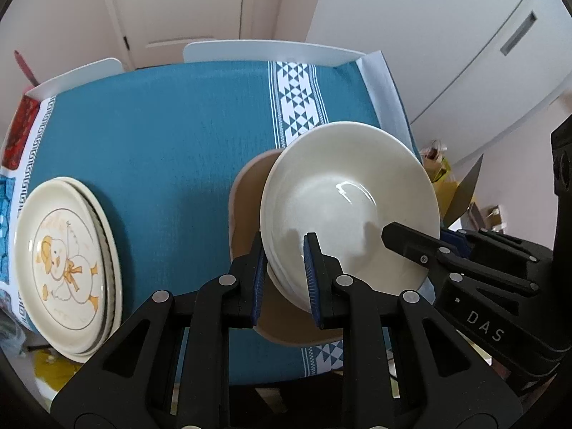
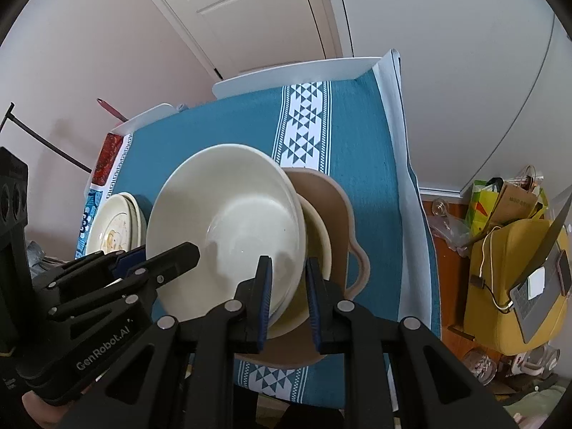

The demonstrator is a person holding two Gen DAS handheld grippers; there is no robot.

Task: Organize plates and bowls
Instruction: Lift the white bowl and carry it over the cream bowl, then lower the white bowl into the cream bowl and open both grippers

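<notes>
Teal patterned tablecloth (image 1: 161, 136) below; my left gripper (image 1: 284, 279) and right gripper (image 2: 287, 296) each pinch the glossy cream ceramic bowl's (image 1: 343, 193) rim. I'd lower both evenly onto the tan eared dish (image 2: 332, 207).

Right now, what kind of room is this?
Probably a dining area in a home. A table under a teal tablecloth holds a stack of duck plates, white bowls are being handled, and a panelled door stands behind.
</notes>
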